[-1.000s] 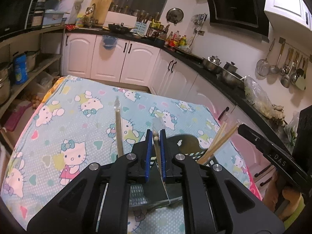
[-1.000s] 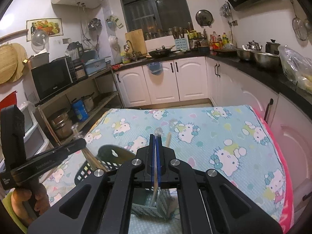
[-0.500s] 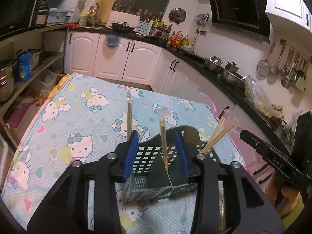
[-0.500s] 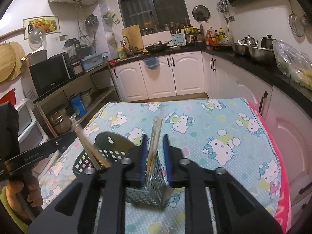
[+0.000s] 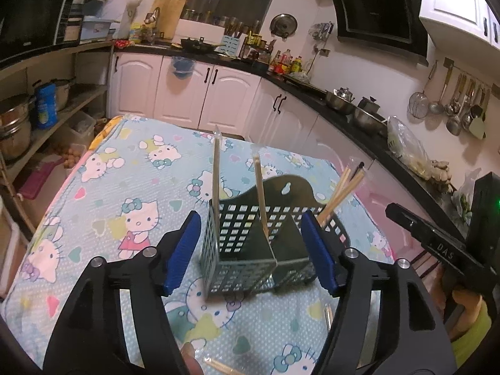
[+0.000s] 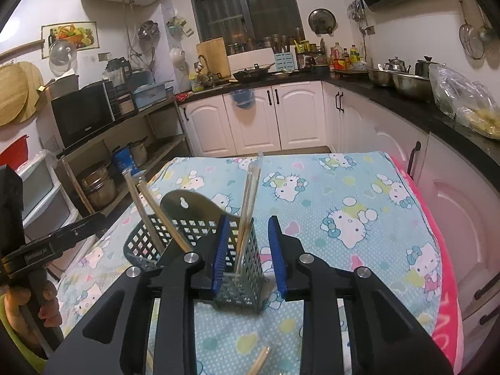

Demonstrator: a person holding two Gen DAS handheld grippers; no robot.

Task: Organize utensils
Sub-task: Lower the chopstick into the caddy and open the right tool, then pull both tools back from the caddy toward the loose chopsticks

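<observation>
A dark green perforated utensil holder (image 5: 240, 250) stands on the cartoon-cat tablecloth (image 5: 125, 187). Wrapped wooden chopsticks stand upright in it: one pair (image 5: 260, 197) in the middle, another (image 5: 215, 168) at its left corner, a third (image 5: 340, 190) leaning right. My left gripper (image 5: 250, 218) is just behind the holder, its jaws opening and its blue pads apart from the chopsticks. In the right wrist view, my right gripper (image 6: 247, 220) is opening too. A wrapped pair (image 6: 248, 197) stands free between its pads, inside the holder (image 6: 243, 265).
Loose chopsticks lie on the cloth near me (image 5: 218, 367) (image 6: 259, 362). A hand (image 5: 465, 300) holds the right tool at the holder's right side. Counters with pots (image 5: 340, 100) and white cabinets (image 5: 228, 100) ring the table. The table's pink edge (image 6: 447, 281) is on the right.
Both grippers went from shut on wrapped chopsticks to open and drew back toward me. The released chopsticks now stand on their own in the holder.
</observation>
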